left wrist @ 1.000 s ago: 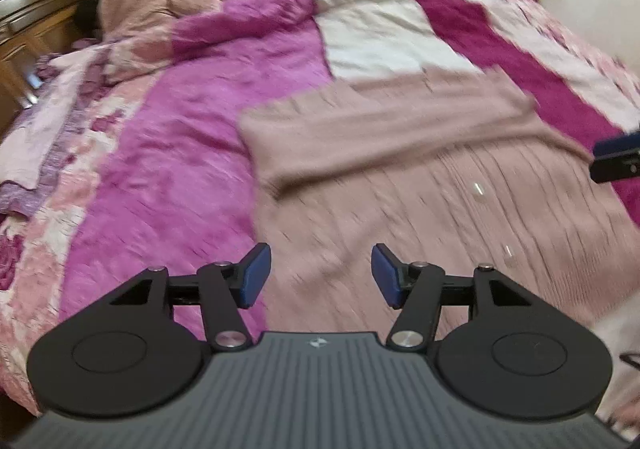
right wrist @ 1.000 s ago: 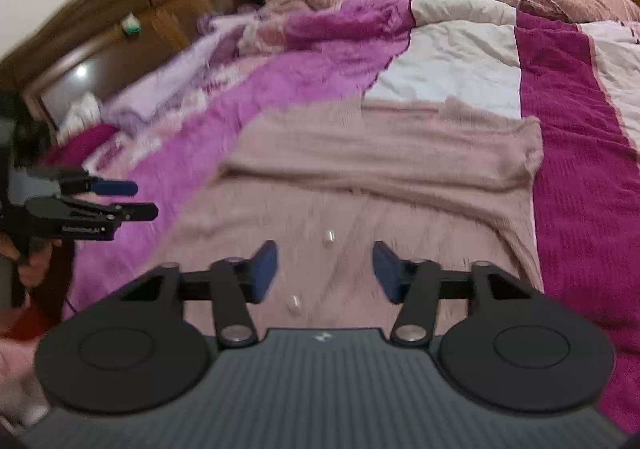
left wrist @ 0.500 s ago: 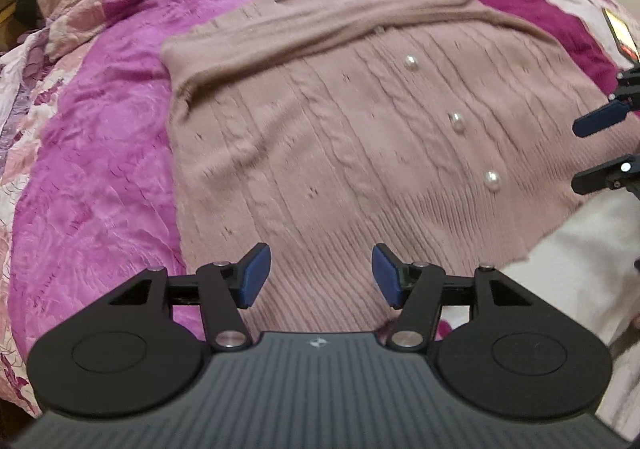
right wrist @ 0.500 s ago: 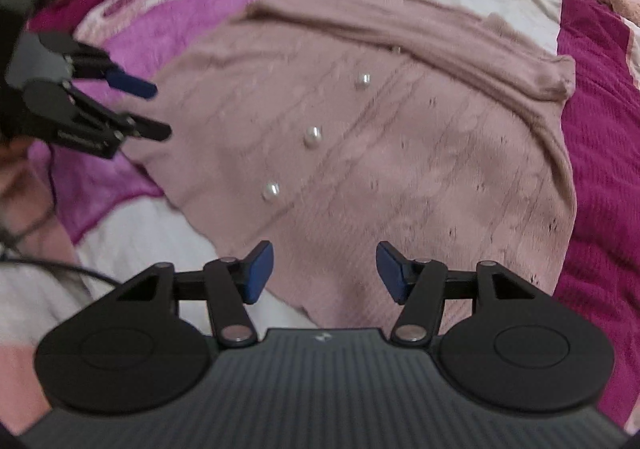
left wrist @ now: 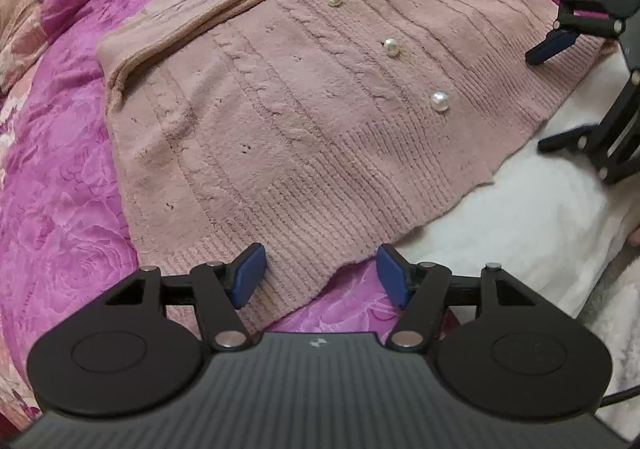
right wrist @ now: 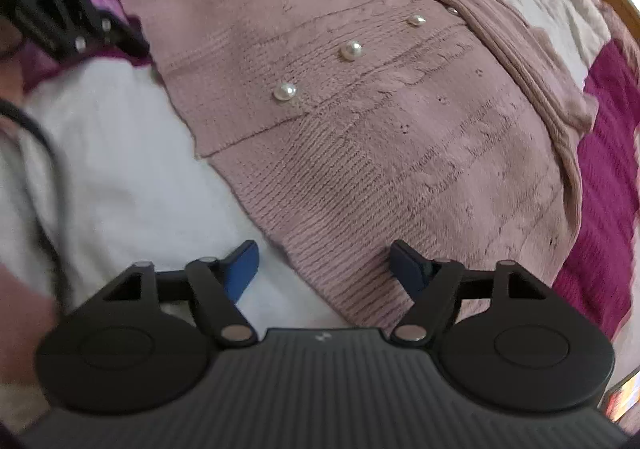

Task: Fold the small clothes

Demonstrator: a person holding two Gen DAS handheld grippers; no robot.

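Both claws hang over the near hem of the cardigan with their jaws opening and nothing pinched. Between the blue pads of the left claw shows the ribbed hem corner, with the magenta quilt under it; the pads do not press on the knit. At the other end of the same hem, the right claw straddles the edge where it meets the white blanket, its jaws also free.

Beyond the claws the pink cardigan lies spread flat, face up, three pearl buttons running up its front. Farther back the sleeves lie gathered across the top of the body in loose folds.

As for progress, the sleeves look tucked in already. I judge the main fold not yet begun: the hem still wants gripping at both corners and carrying up toward the collar.
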